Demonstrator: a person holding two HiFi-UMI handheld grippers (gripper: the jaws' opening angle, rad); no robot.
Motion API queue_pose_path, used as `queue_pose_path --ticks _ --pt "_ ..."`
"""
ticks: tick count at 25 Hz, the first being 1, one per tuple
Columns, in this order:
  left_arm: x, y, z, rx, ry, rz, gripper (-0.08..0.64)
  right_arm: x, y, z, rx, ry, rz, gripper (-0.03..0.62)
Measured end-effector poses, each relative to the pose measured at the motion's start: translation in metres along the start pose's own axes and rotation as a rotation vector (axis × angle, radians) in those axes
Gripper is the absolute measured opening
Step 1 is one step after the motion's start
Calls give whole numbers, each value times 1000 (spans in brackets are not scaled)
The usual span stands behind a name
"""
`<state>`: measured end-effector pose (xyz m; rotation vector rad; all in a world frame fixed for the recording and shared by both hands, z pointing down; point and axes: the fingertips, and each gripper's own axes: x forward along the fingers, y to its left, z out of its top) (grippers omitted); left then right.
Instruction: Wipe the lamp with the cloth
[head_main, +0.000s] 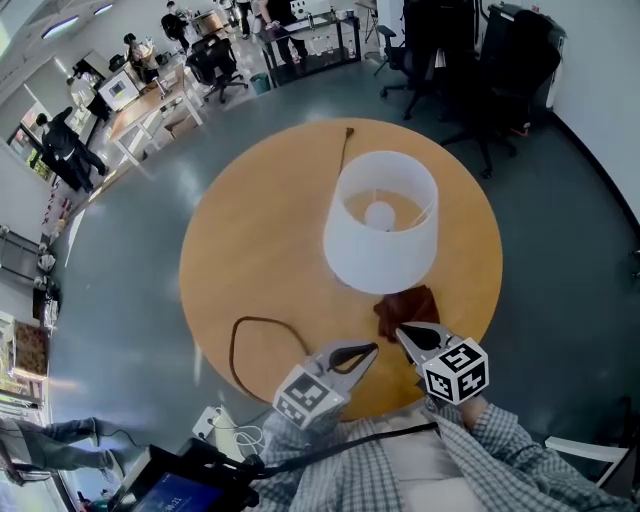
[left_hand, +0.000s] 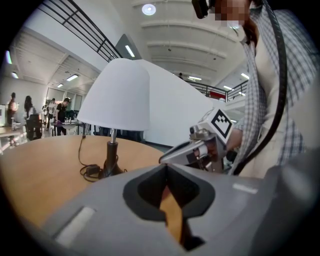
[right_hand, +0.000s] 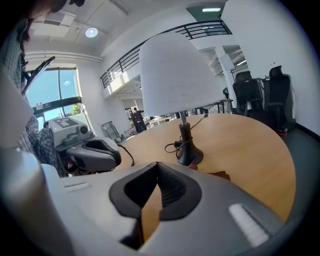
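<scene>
A table lamp with a white shade (head_main: 381, 222) stands on the round wooden table (head_main: 260, 240); its black stem and base show in the left gripper view (left_hand: 110, 159) and the right gripper view (right_hand: 187, 147). A dark red cloth (head_main: 407, 308) lies on the table just in front of the lamp, its edge showing by the base (right_hand: 220, 175). My right gripper (head_main: 400, 333) hovers close to the cloth's near edge, shut and empty. My left gripper (head_main: 373, 349) is beside it to the left, also shut with nothing held. The two tips point toward each other.
The lamp's black cord (head_main: 250, 345) loops over the table's near left edge down to a power strip (head_main: 215, 425); another stretch (head_main: 346, 150) runs off the far side. Office chairs (head_main: 480, 60) stand beyond the table, and people and desks (head_main: 140, 80) at far left.
</scene>
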<state>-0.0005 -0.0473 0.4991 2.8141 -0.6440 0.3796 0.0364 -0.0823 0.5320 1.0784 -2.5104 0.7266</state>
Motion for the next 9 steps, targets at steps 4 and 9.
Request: queue_pose_path --ticks 4,9 --pt "0 -2 0 0 2 -4 5 3 4 -6 -10 31 15 3" --pt "1 -2 -5 -7 5 0 5 8 6 -8 -12 34 25 3"
